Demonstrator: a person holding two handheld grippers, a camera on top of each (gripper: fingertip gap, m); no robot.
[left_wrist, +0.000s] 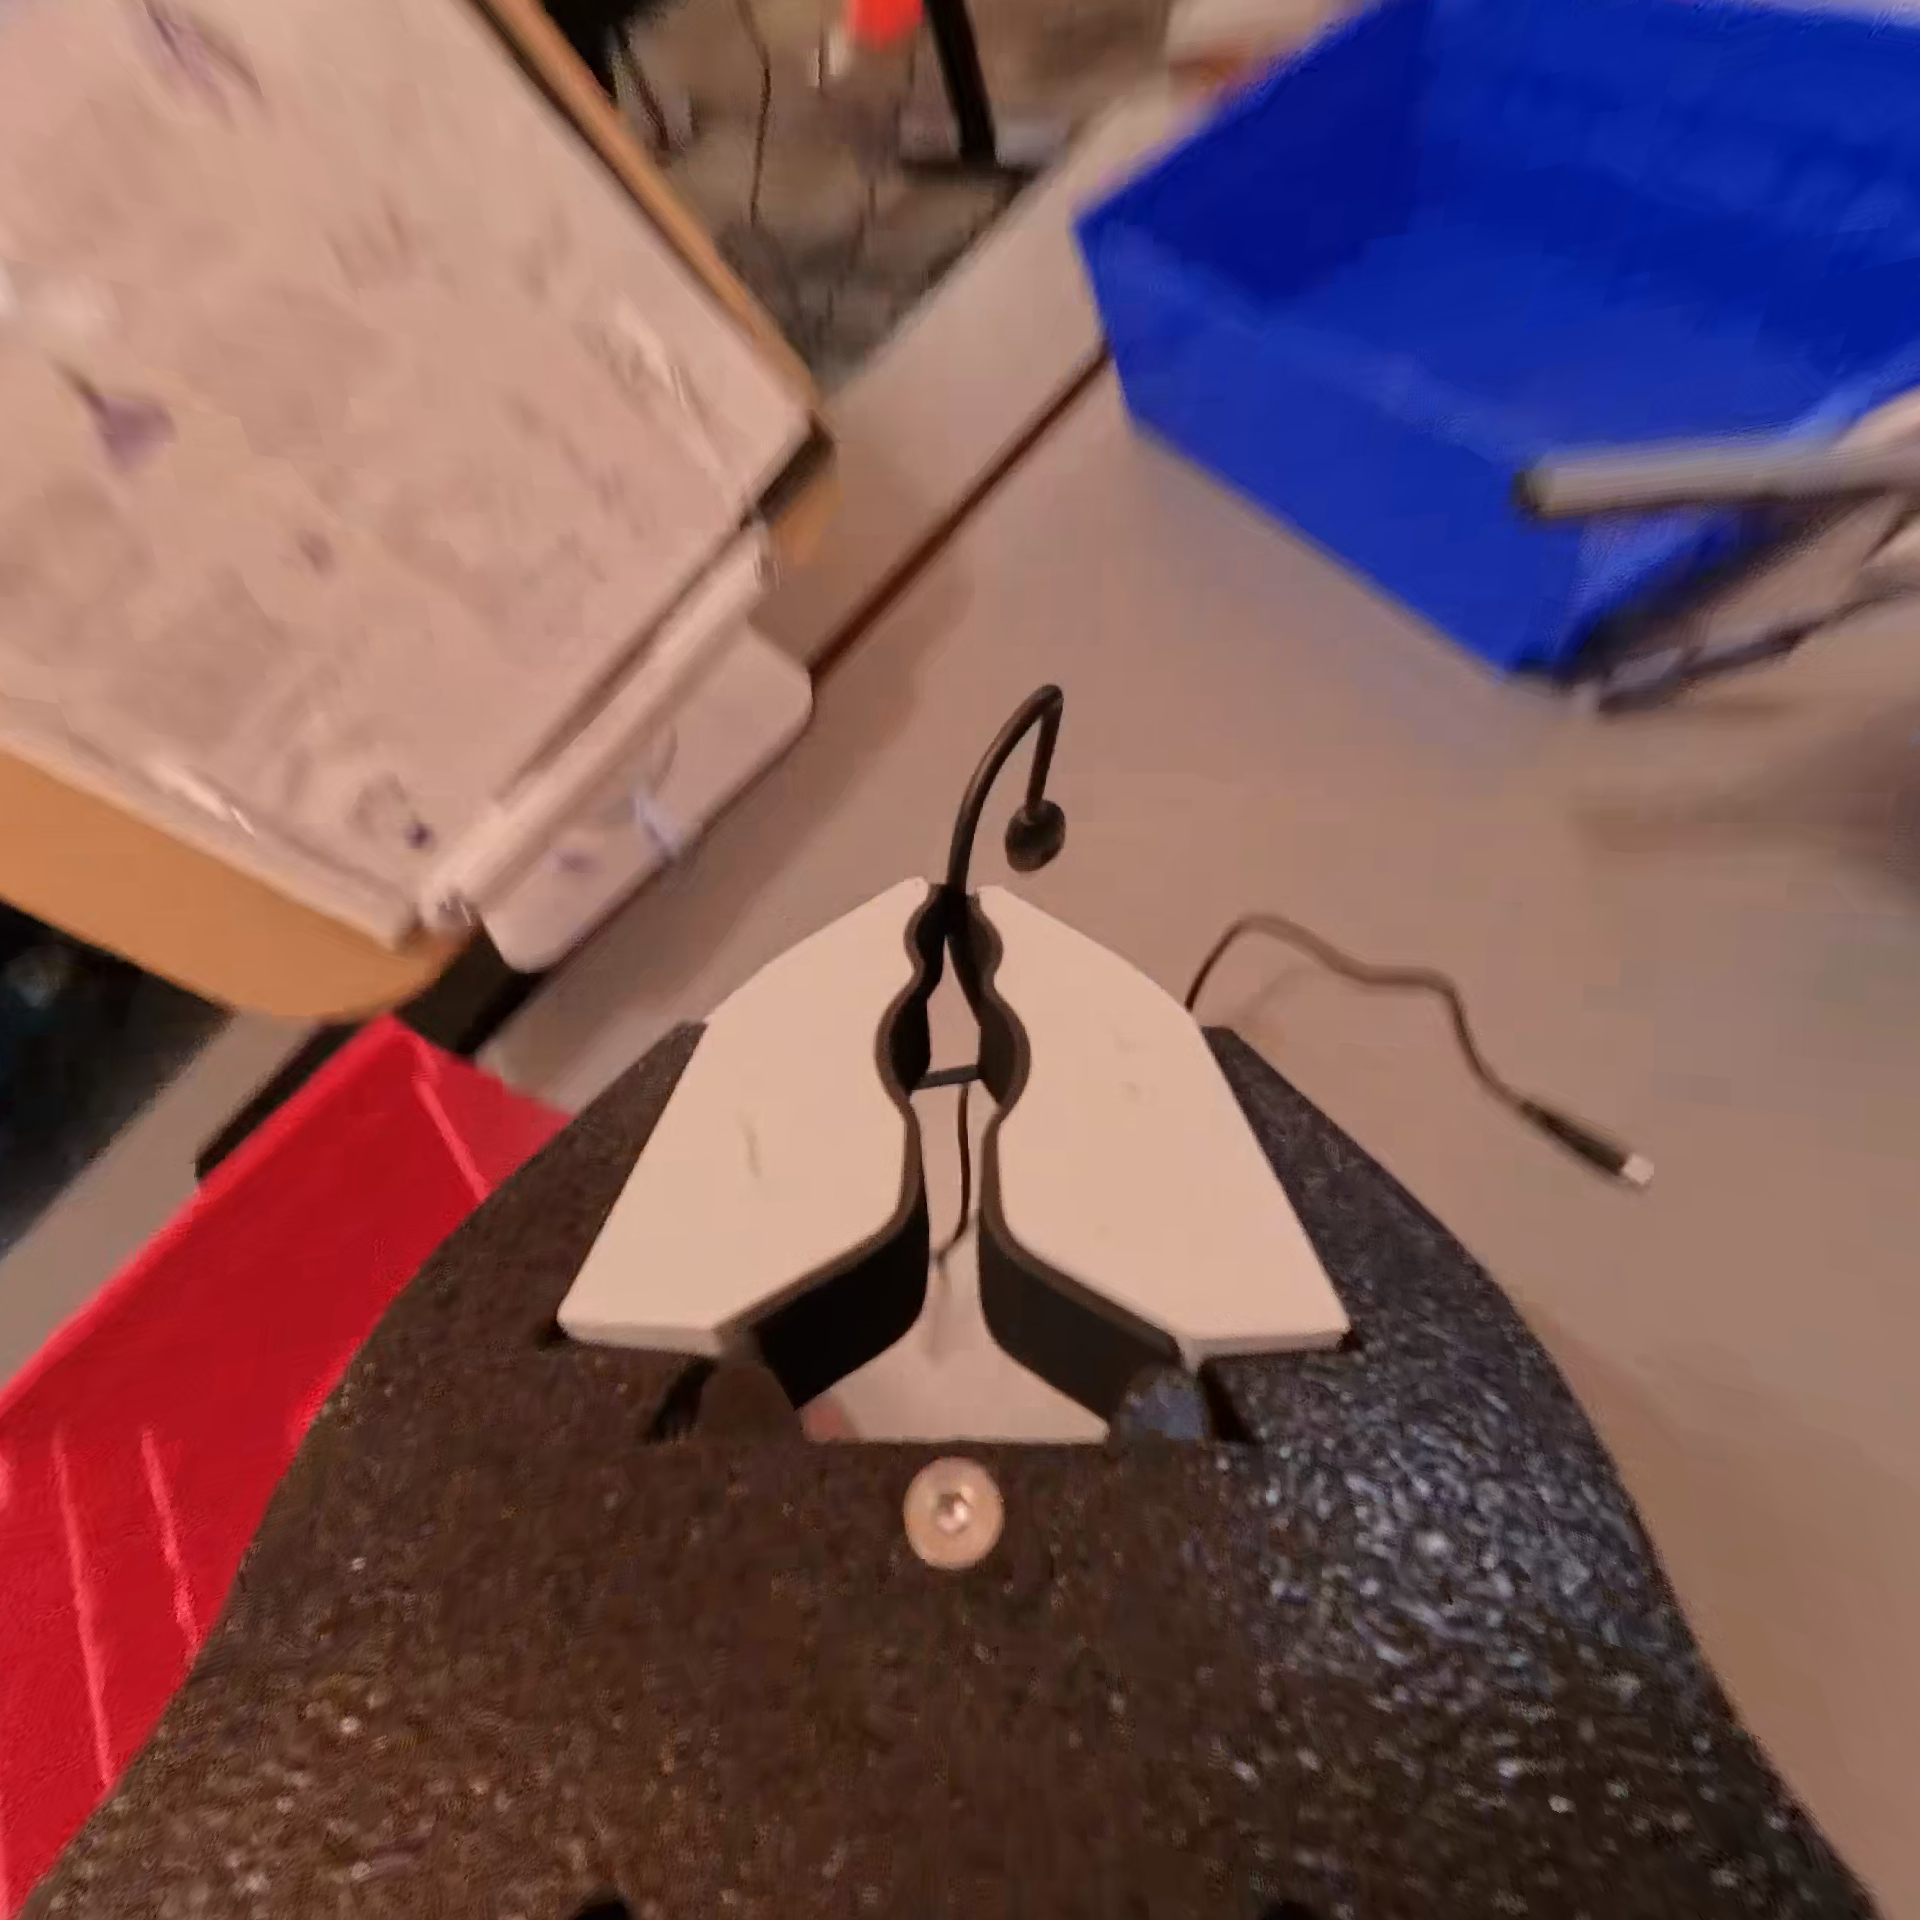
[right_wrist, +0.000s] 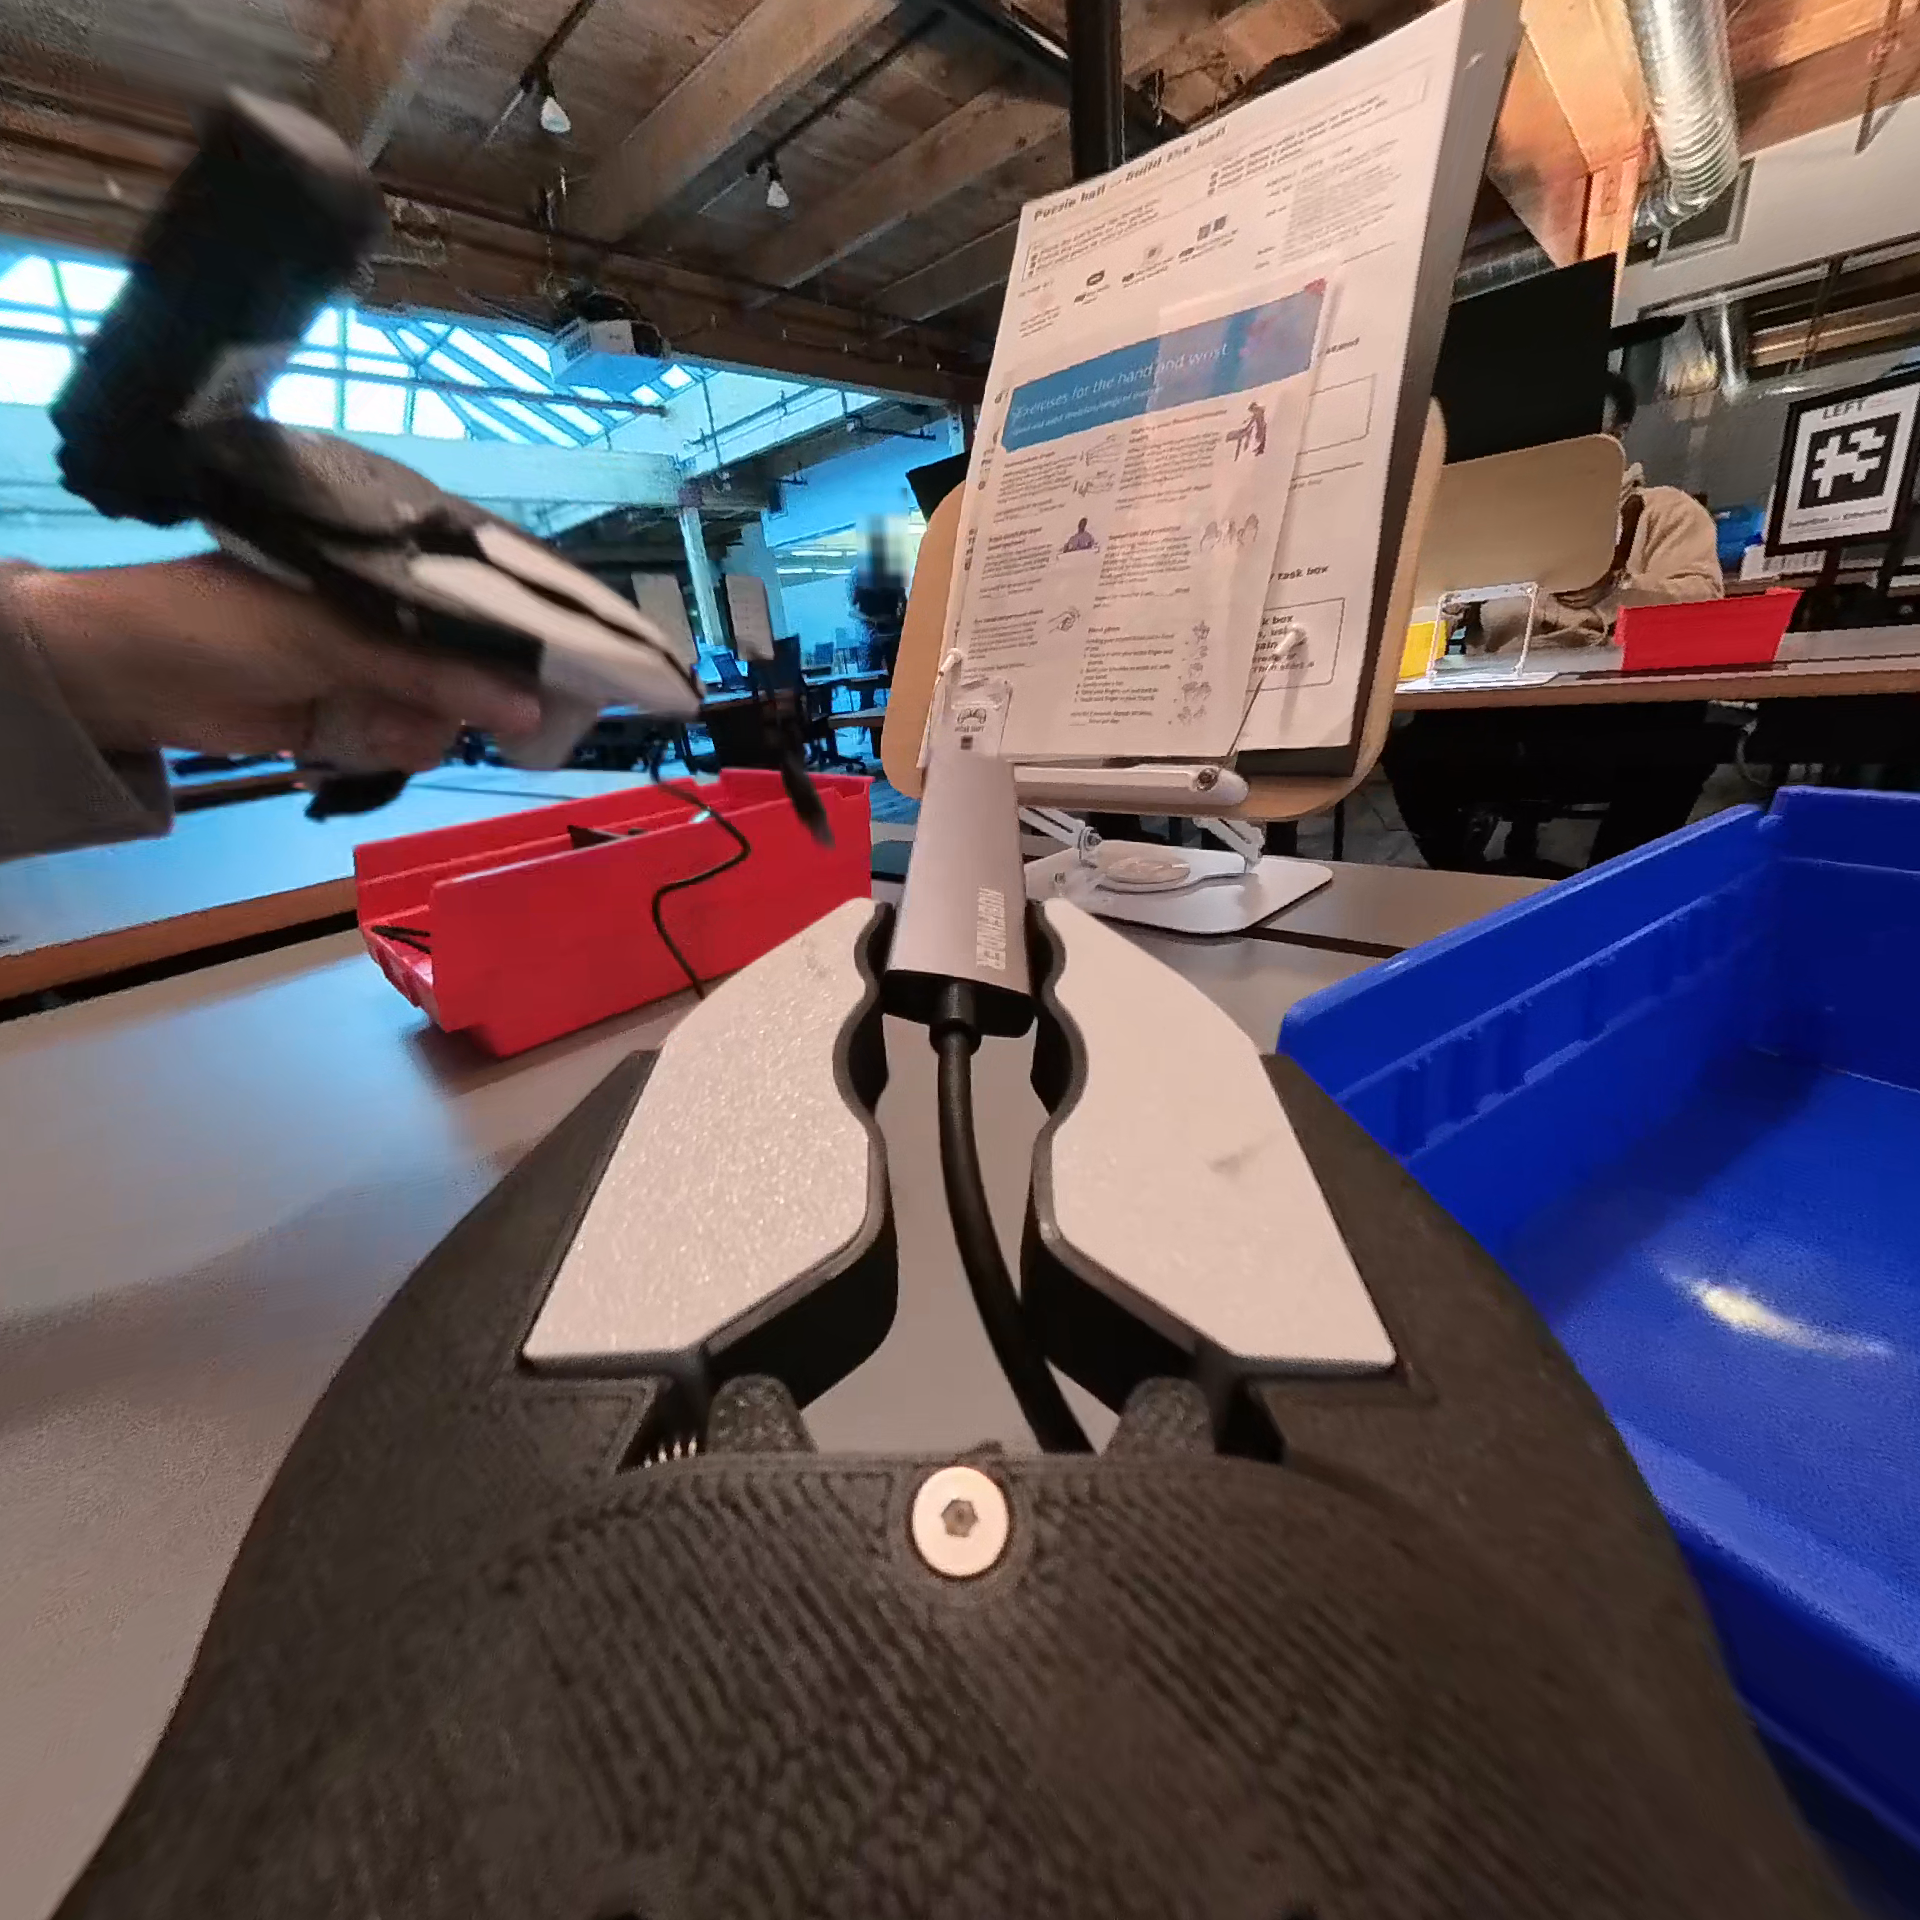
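My left gripper (left_wrist: 951, 896) is shut on a thin black cable (left_wrist: 987, 769), which curls up past the fingertips to a small round plug (left_wrist: 1032, 836). The rest of the cable (left_wrist: 1455, 1023) trails over the table to a connector end. My right gripper (right_wrist: 956, 920) is shut on a slim grey metal adapter (right_wrist: 961, 852) that points forward and up, its thick black lead (right_wrist: 966, 1164) running back between the fingers. The left gripper (right_wrist: 681, 691), held in a hand, shows in the right wrist view above a red bin (right_wrist: 623, 925), with the cable (right_wrist: 717, 842) hanging from it.
A blue bin (right_wrist: 1621, 1039) stands at the right, also in the left wrist view (left_wrist: 1455, 260). A document stand with papers (right_wrist: 1174, 499) is behind. The red bin (left_wrist: 156, 1351) lies at the lower left. People sit at far tables. The gap from one gripper's tips to the other's is roughly 20 cm.
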